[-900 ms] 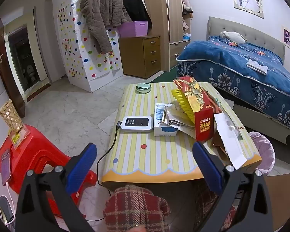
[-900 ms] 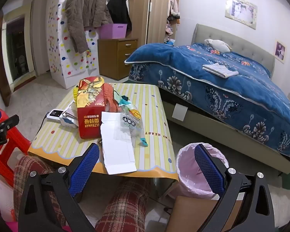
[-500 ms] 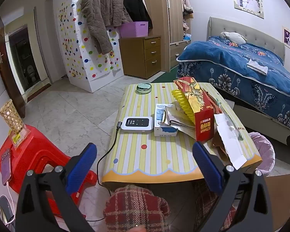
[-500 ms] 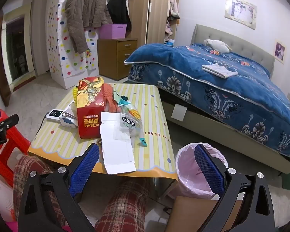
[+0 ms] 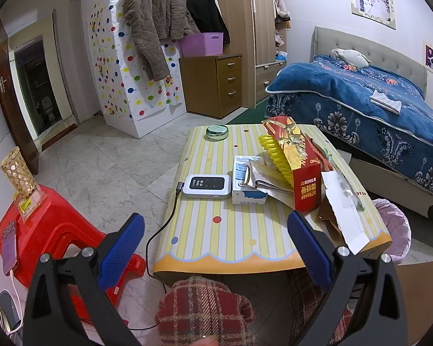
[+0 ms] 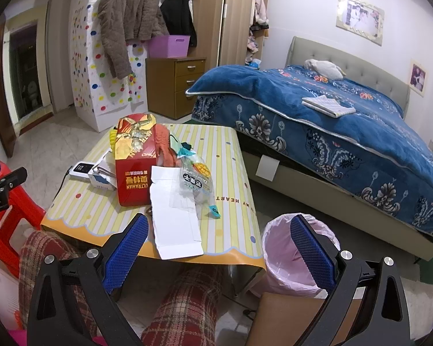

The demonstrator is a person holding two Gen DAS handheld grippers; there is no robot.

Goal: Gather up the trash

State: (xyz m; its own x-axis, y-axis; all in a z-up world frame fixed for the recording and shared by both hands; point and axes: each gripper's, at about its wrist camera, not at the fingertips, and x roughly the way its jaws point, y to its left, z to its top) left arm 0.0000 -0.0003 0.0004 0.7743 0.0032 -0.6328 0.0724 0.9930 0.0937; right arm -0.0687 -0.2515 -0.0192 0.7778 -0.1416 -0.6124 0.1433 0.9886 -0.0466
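I hold my left gripper [image 5: 215, 240] and right gripper [image 6: 219, 238] spread wide, empty, short of the striped table [image 6: 231, 155]. Flattened white carton [image 6: 174, 213], plastic wrapper [image 6: 194, 178] and red box [image 6: 134, 167] lie there; pink-lined bin [image 6: 285, 256] stands beside it.

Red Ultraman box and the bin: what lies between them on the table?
In the right wrist view, a flattened white carton and a clear snack bag lie between the red box and the pink-lined bin.

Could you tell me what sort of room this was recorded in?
Most likely a home bedroom: a bed with a blue blanket, coats hanging by a wardrobe, and a low striped table of clutter.
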